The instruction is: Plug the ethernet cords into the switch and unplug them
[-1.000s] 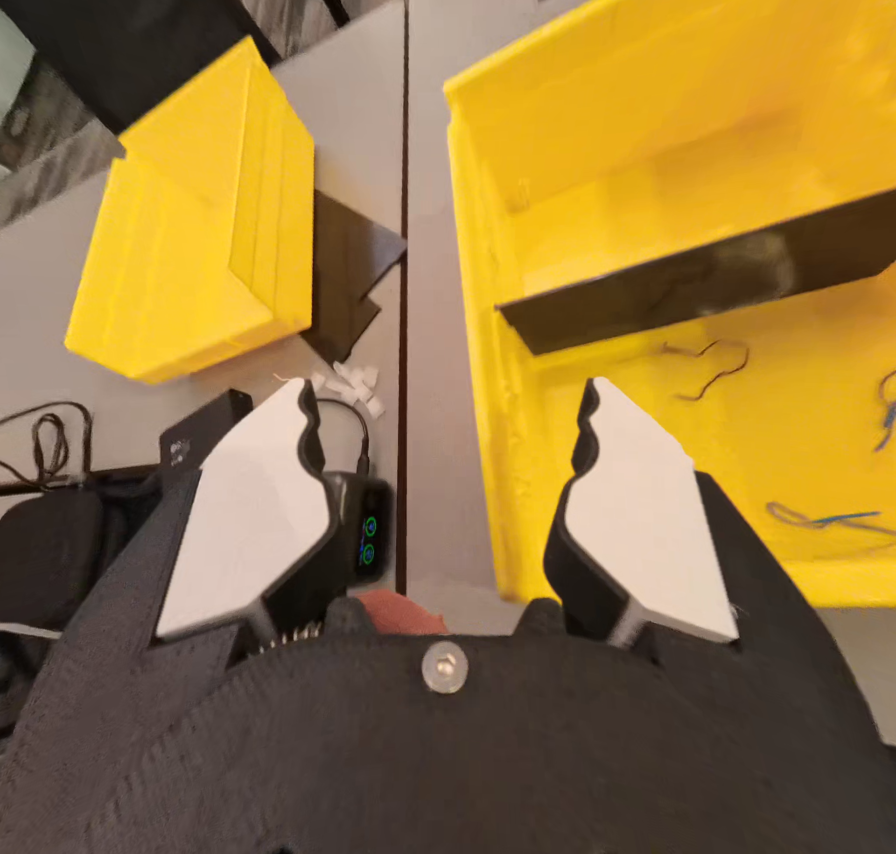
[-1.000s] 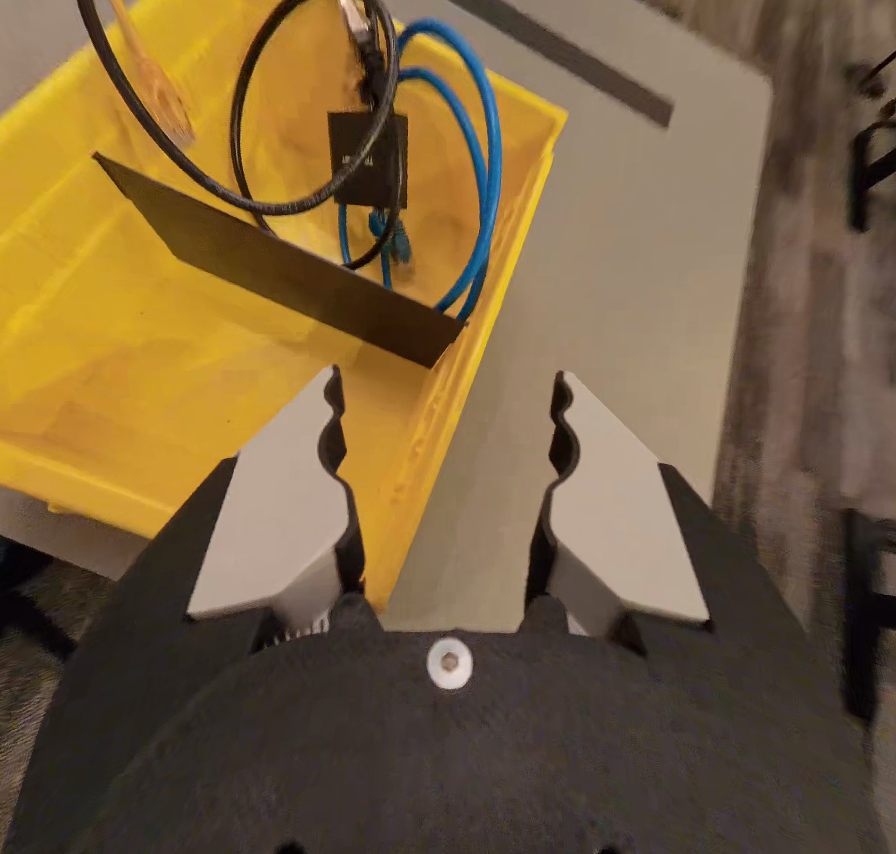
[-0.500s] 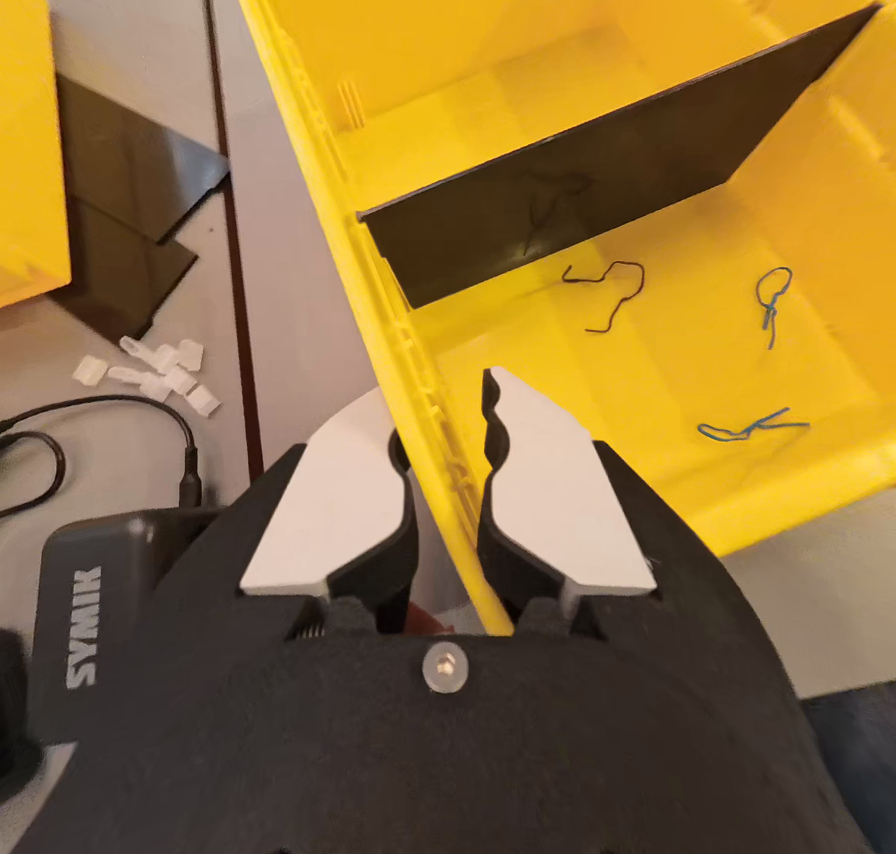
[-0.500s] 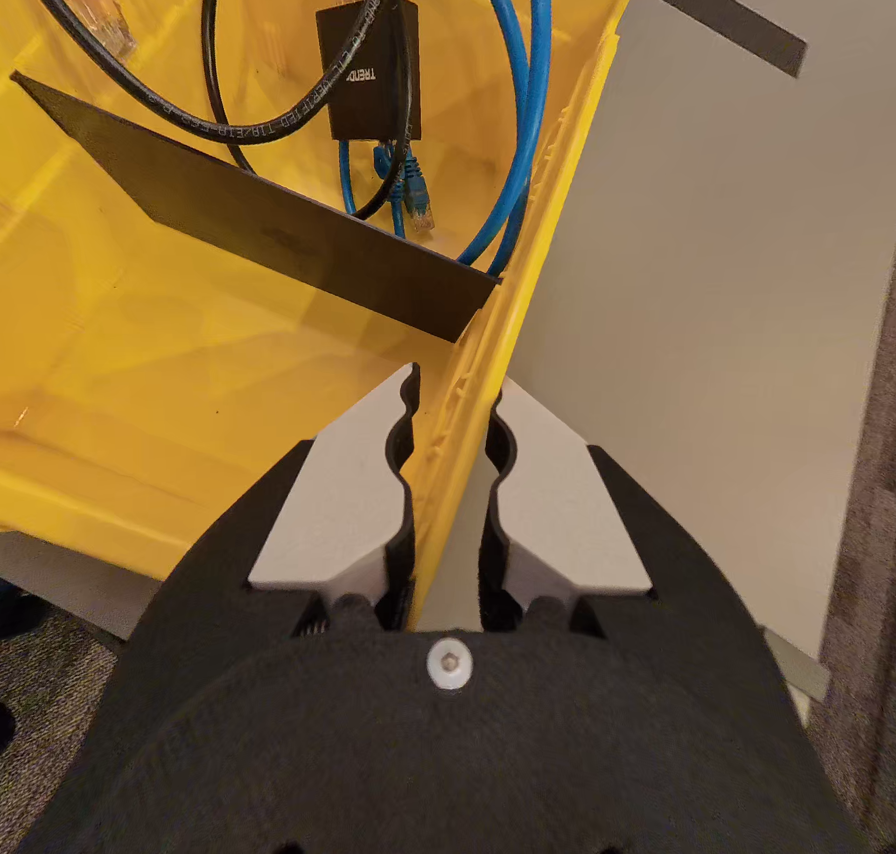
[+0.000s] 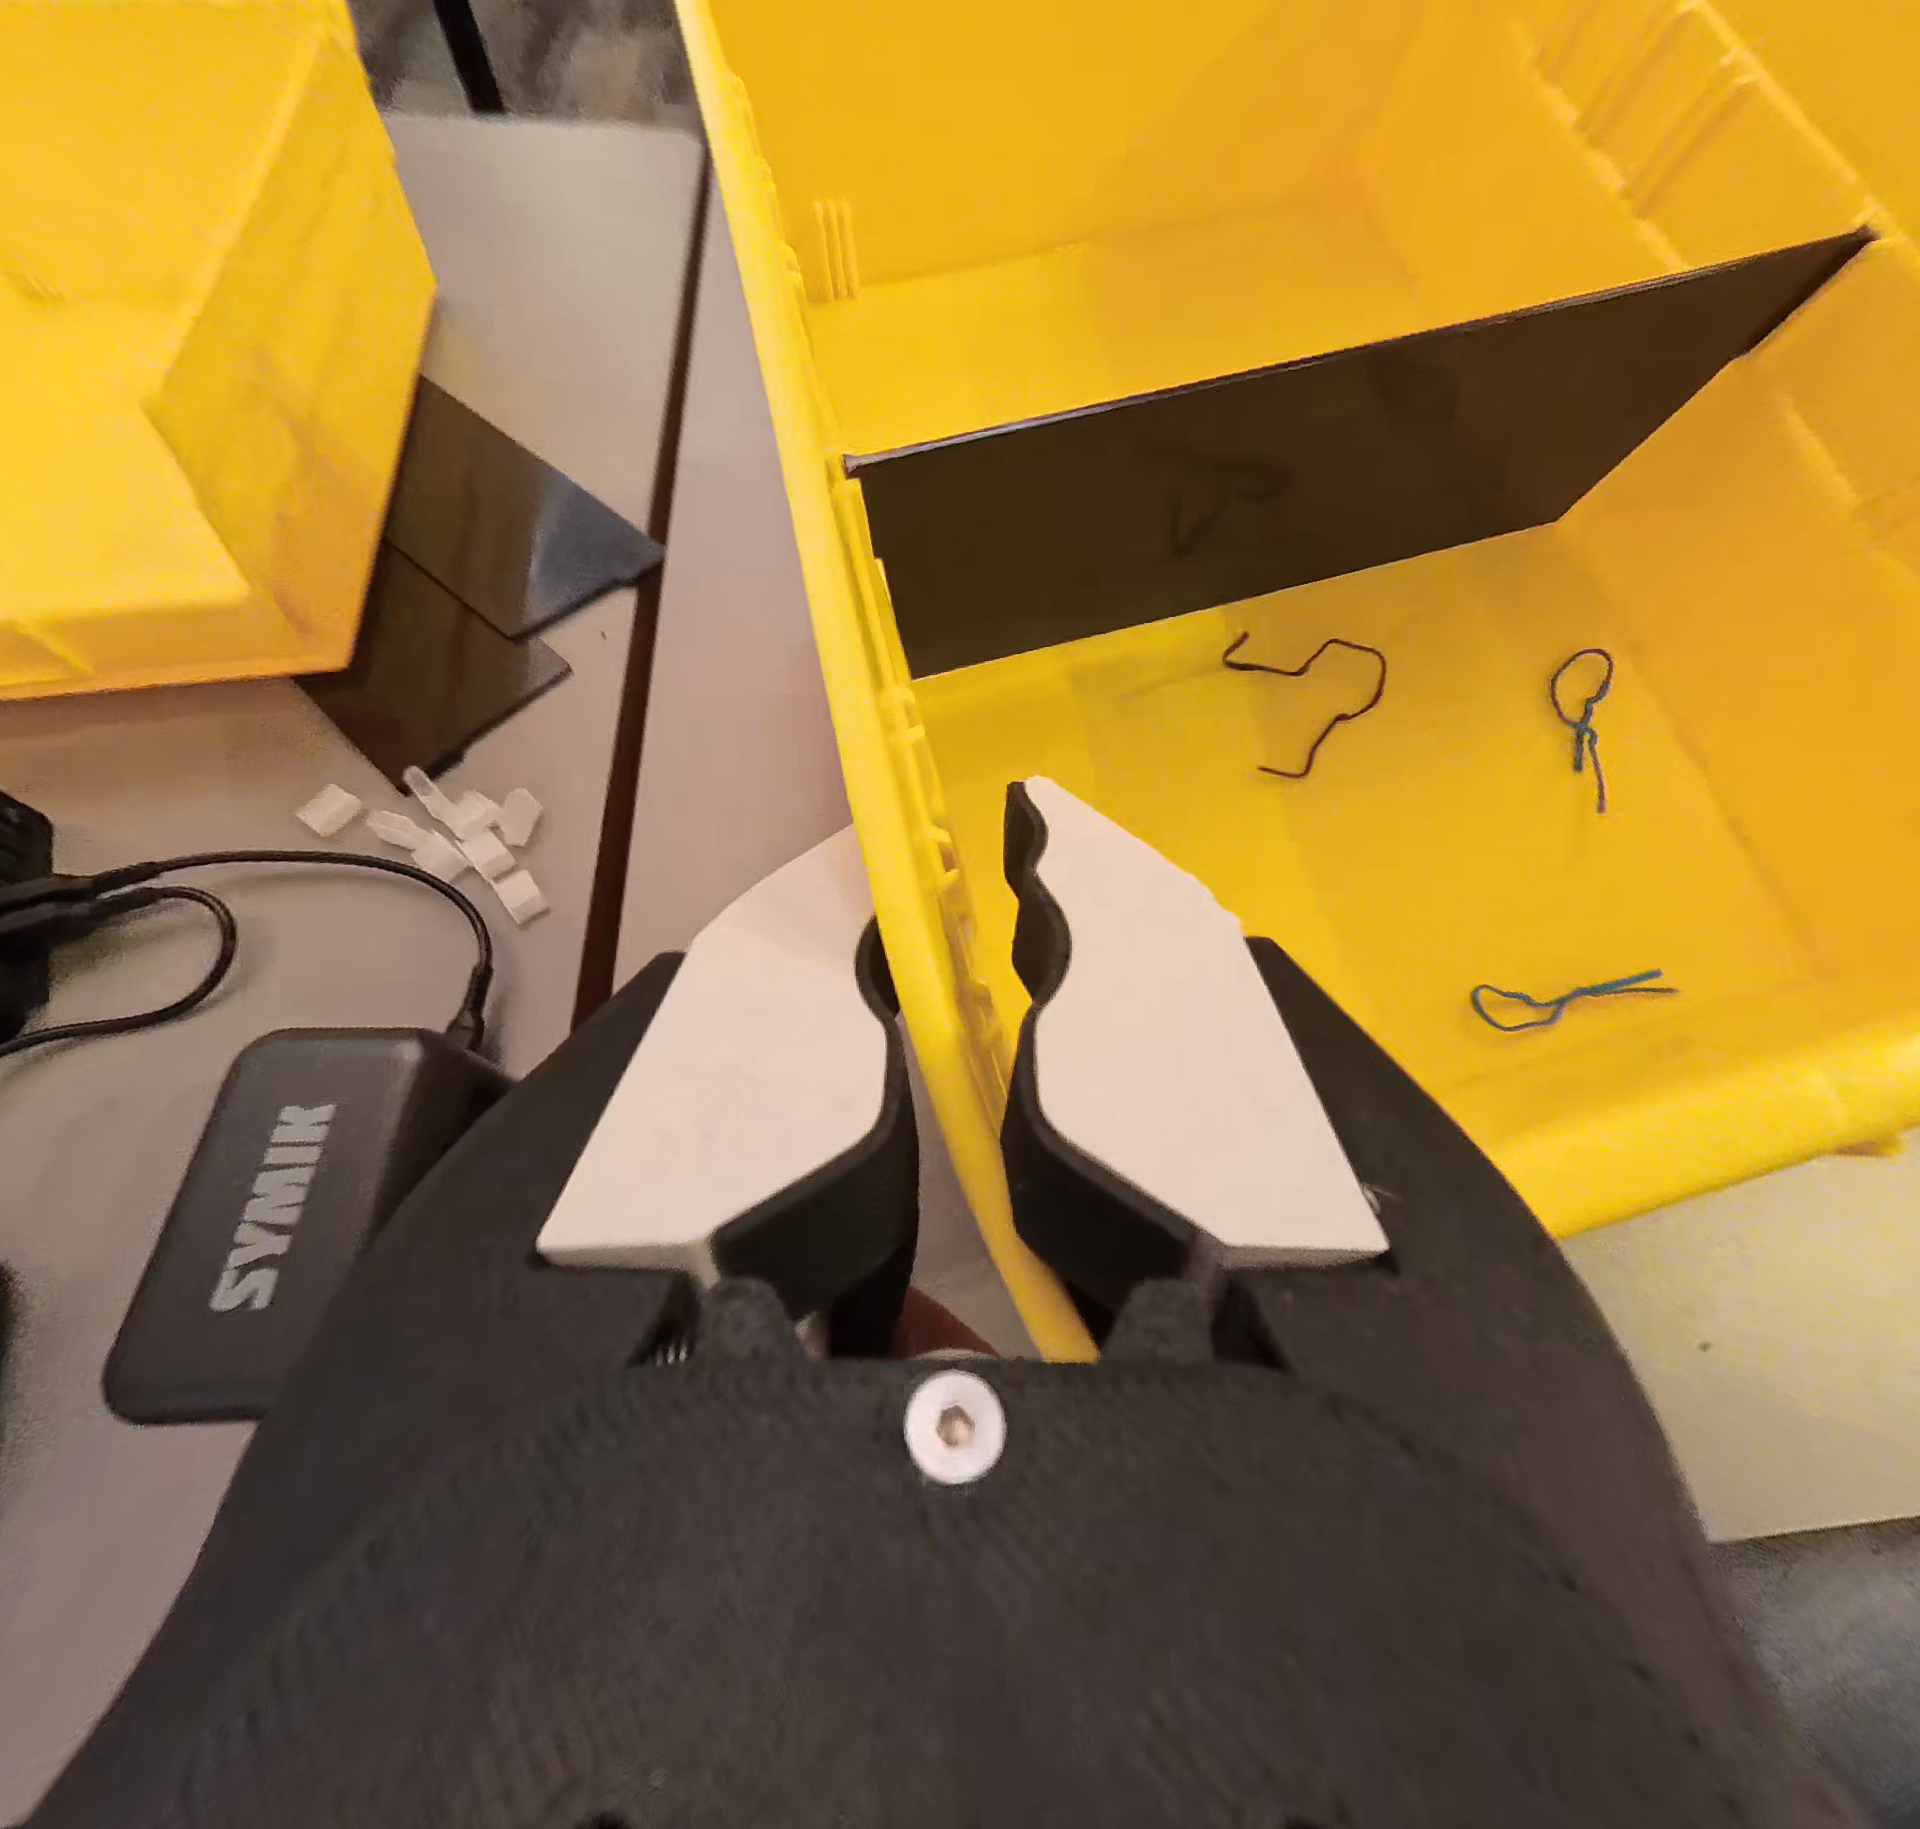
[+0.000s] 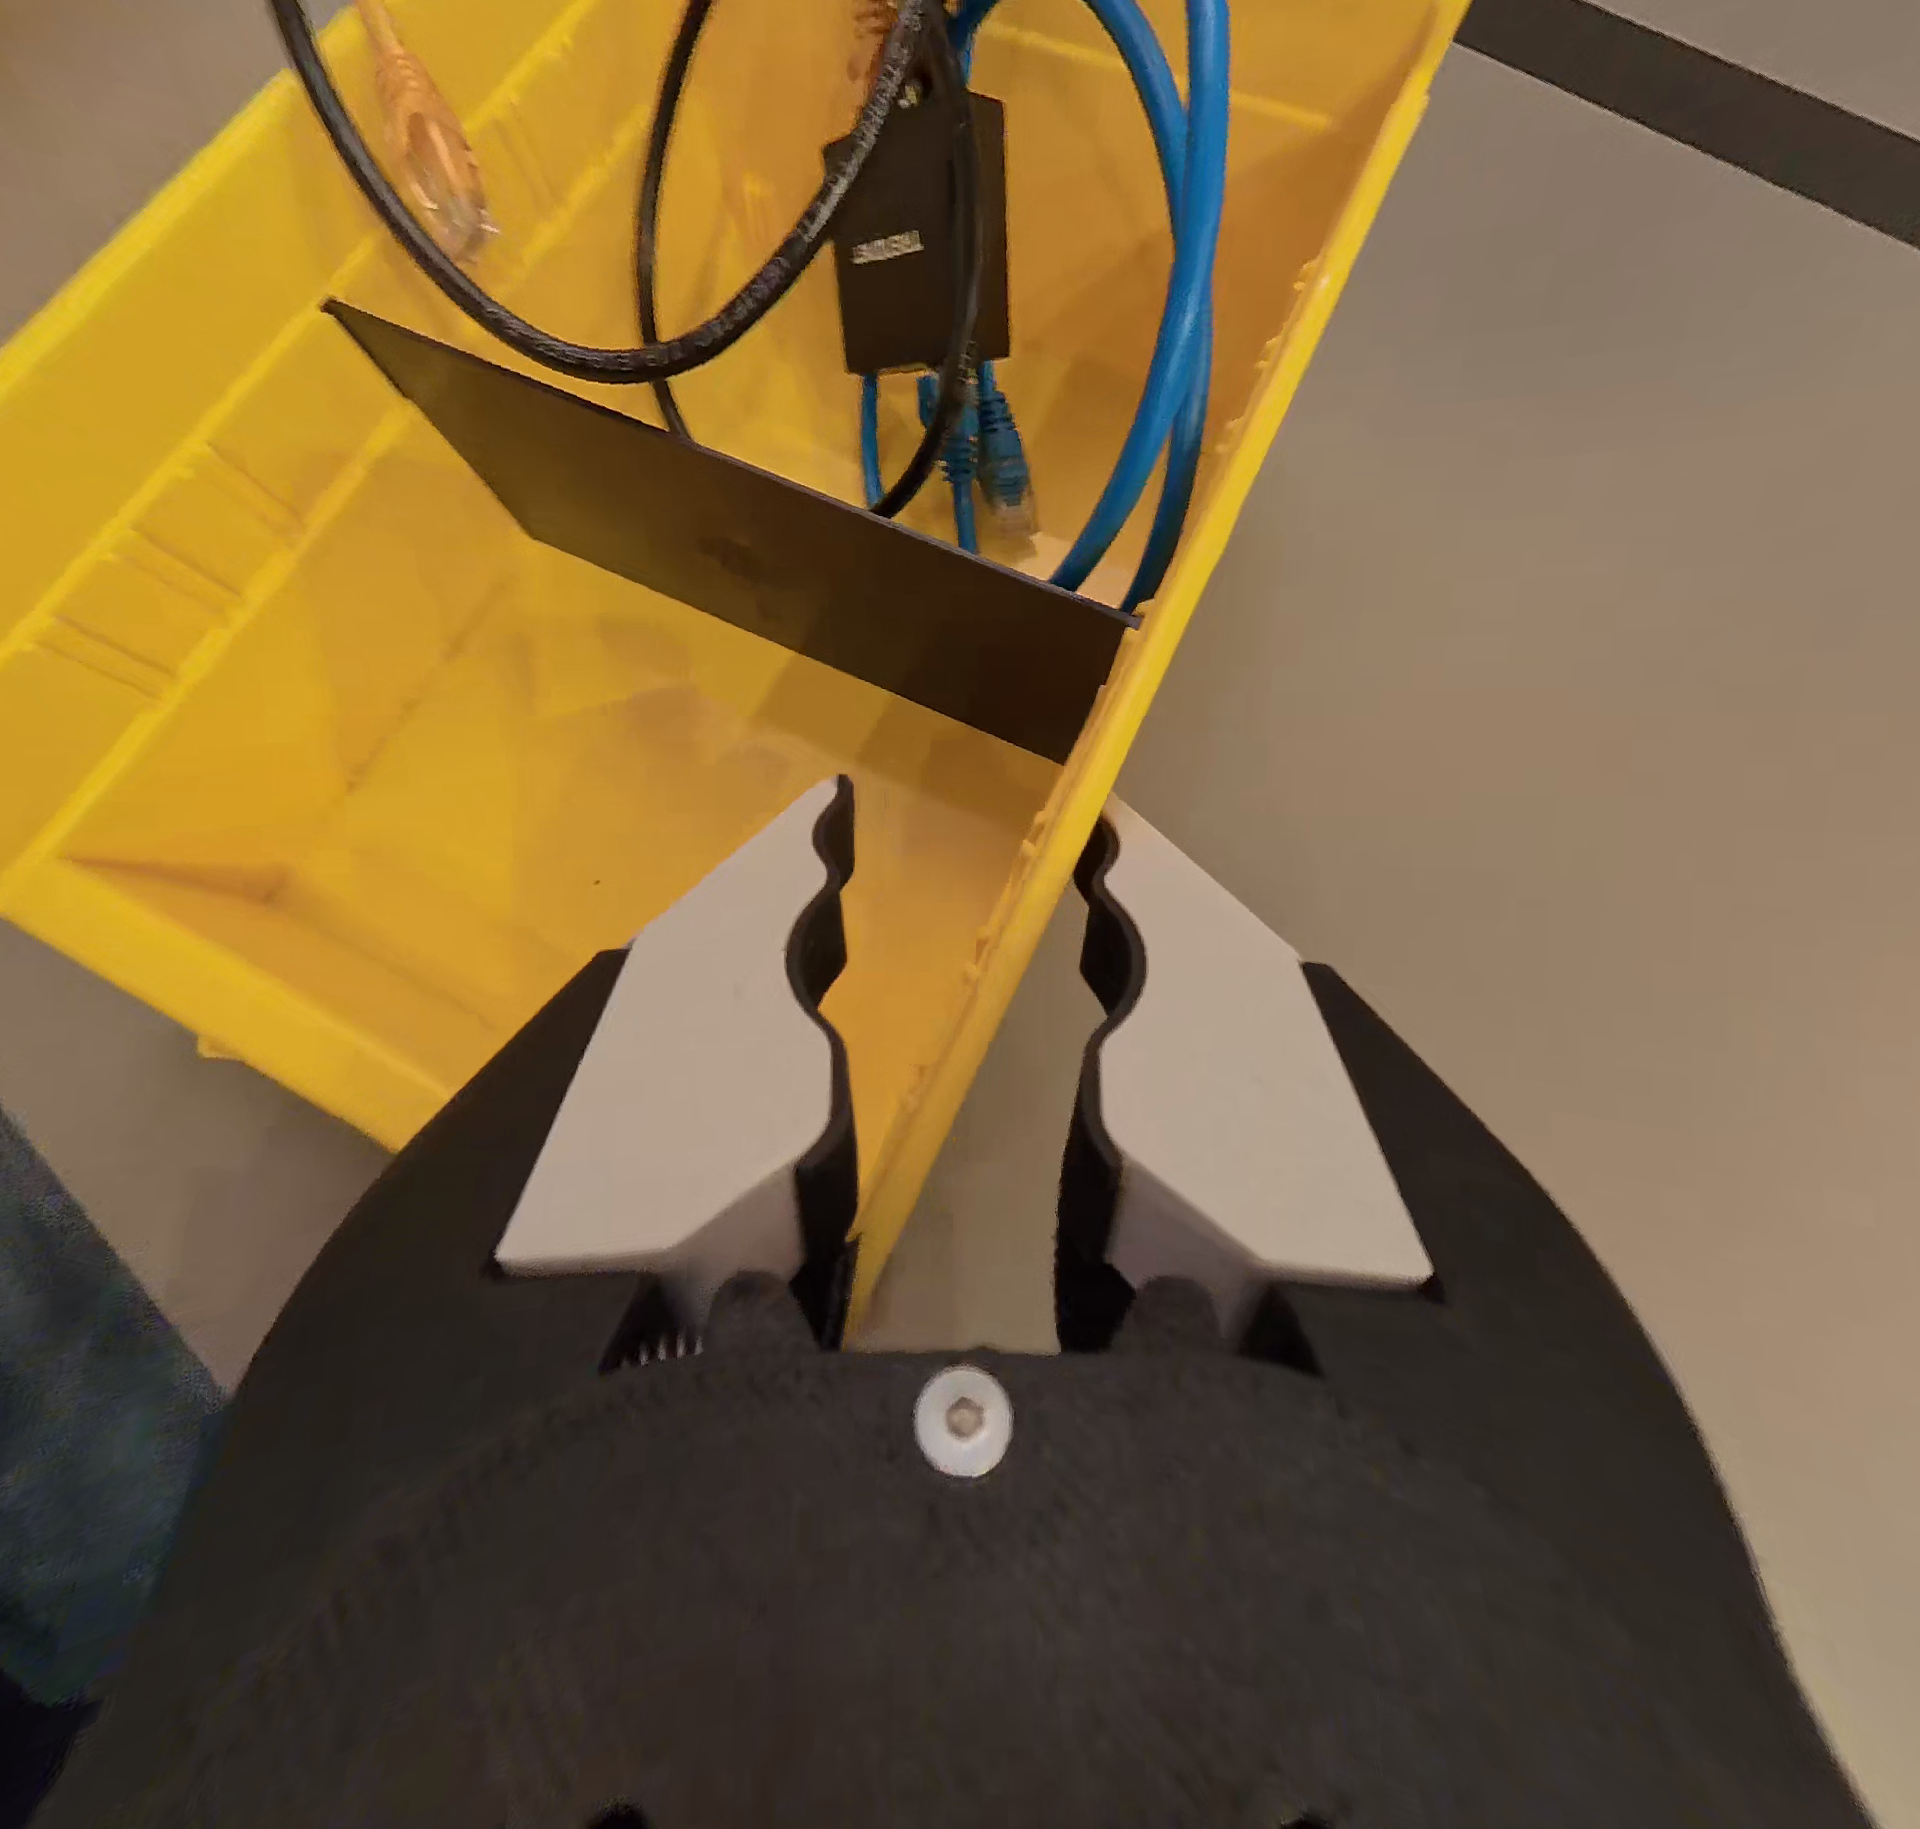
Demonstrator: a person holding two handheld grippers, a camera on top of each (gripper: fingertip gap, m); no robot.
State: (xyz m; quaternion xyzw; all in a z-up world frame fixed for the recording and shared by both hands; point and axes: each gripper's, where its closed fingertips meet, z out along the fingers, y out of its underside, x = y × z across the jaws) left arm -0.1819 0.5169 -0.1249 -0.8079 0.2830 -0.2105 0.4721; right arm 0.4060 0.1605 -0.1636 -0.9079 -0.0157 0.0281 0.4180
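A yellow bin [image 5: 1558, 1135] stands on the grey table, split by a black divider [image 5: 1299, 491]. My left gripper [image 5: 940, 823] is shut on the bin's left wall, one finger outside and one inside. In the right wrist view the small black switch [image 6: 920, 241] lies in the bin's [image 6: 260, 927] far compartment behind the divider [image 6: 779, 574], with blue cords [image 6: 1195, 273], a black cord [image 6: 520, 325] and an orange cord [image 6: 426, 148]. My right gripper [image 6: 971, 803] straddles the right wall with its jaws apart. The wall runs slantwise between them.
Three loose twist ties [image 5: 1320, 699] lie in the near compartment. Left of the bin are a second yellow bin [image 5: 156, 325], black sheets [image 5: 488, 574], small white clips [image 5: 457, 834] and a black box [image 5: 270, 1187] with a black cable [image 5: 312, 865]. A table seam [image 5: 644, 636] runs beside the bin. Some 70 cm of space lies between my two pairs of fingers.
Both grippers came down onto opposite walls of the bin and closed. In the last half second the right jaws have widened; the left stays clamped and the bin sits more turned in view.
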